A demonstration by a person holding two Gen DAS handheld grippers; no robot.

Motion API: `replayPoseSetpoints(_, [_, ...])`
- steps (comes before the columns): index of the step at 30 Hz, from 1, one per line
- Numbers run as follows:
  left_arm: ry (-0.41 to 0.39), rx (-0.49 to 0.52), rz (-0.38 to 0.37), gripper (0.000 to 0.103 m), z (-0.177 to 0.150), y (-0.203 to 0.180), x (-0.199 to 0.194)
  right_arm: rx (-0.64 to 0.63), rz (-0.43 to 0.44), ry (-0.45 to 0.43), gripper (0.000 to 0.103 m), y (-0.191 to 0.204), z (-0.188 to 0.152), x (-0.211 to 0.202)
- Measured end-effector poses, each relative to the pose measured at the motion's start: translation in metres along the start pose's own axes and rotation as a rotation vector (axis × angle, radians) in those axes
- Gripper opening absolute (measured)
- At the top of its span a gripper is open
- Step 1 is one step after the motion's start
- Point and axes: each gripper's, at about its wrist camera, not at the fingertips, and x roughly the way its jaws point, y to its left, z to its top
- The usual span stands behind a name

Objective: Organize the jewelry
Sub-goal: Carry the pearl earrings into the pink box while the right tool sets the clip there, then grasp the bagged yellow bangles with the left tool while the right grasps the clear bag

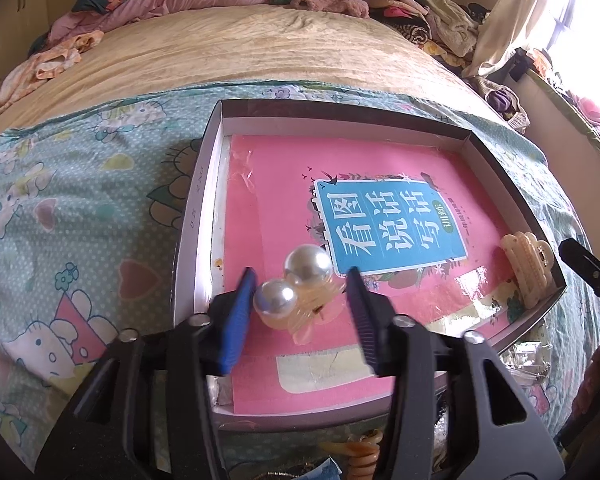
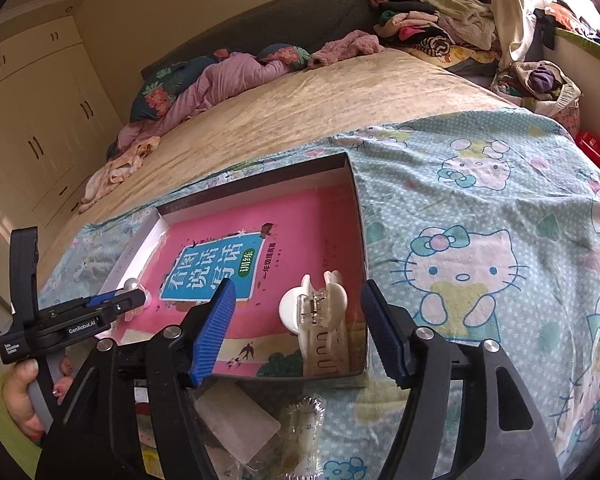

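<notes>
A shallow box (image 1: 198, 184) lies on the bed with a pink book (image 1: 284, 200) inside it. A hair clip with two large pearls (image 1: 296, 292) lies on the book, between the open fingers of my left gripper (image 1: 300, 300); the fingers do not touch it. A cream claw clip (image 1: 530, 270) leans in the box's near right corner. In the right wrist view the claw clip (image 2: 320, 316) sits between the open fingers of my right gripper (image 2: 300, 312), untouched. The left gripper (image 2: 112, 304) shows at the box's left side.
The box (image 2: 356, 208) rests on a Hello Kitty cloth (image 2: 480, 240) over a beige bedspread (image 1: 240, 48). Clear packets (image 2: 260, 432) and an amber spiral hair tie (image 1: 364, 460) lie in front of the box. Clothes pile up at the bed's far end.
</notes>
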Motion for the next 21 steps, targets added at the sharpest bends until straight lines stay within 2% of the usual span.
replayPoseSetpoints(5, [-0.015, -0.004, -0.001, 0.059, 0.0, 0.0, -0.01, 0.024, 0.013, -0.021, 0.076, -0.003, 0.0, -0.014])
replayPoseSetpoints(6, [-0.019, -0.009, -0.002, 0.063, 0.0, 0.001, -0.013, 0.028, 0.016, -0.023, 0.076, -0.003, -0.001, -0.018])
replayPoseSetpoints(8, [-0.042, -0.016, -0.006, 0.065, 0.001, 0.001, -0.023, 0.033, 0.019, -0.028, 0.076, -0.003, -0.002, -0.025])
replayPoseSetpoints(9, [-0.053, -0.017, -0.007, 0.075, 0.001, 0.001, -0.028, 0.032, 0.019, -0.031, 0.076, -0.002, -0.003, -0.03])
replayPoseSetpoints(11, [-0.08, -0.022, -0.011, 0.085, 0.002, 0.001, -0.042, 0.029, 0.02, -0.042, 0.076, 0.0, -0.004, -0.039])
replayPoseSetpoints(14, [-0.107, -0.023, -0.021, 0.087, 0.001, 0.002, -0.059, 0.031, 0.031, -0.058, 0.076, 0.003, -0.005, -0.052])
replayPoseSetpoints(16, [-0.123, -0.027, -0.02, 0.093, -0.001, 0.004, -0.069, 0.033, 0.039, -0.062, 0.076, 0.005, -0.007, -0.058])
replayPoseSetpoints(21, [-0.144, -0.029, -0.028, 0.093, -0.009, 0.005, -0.089, 0.017, 0.055, -0.066, 0.076, 0.015, -0.009, -0.071])
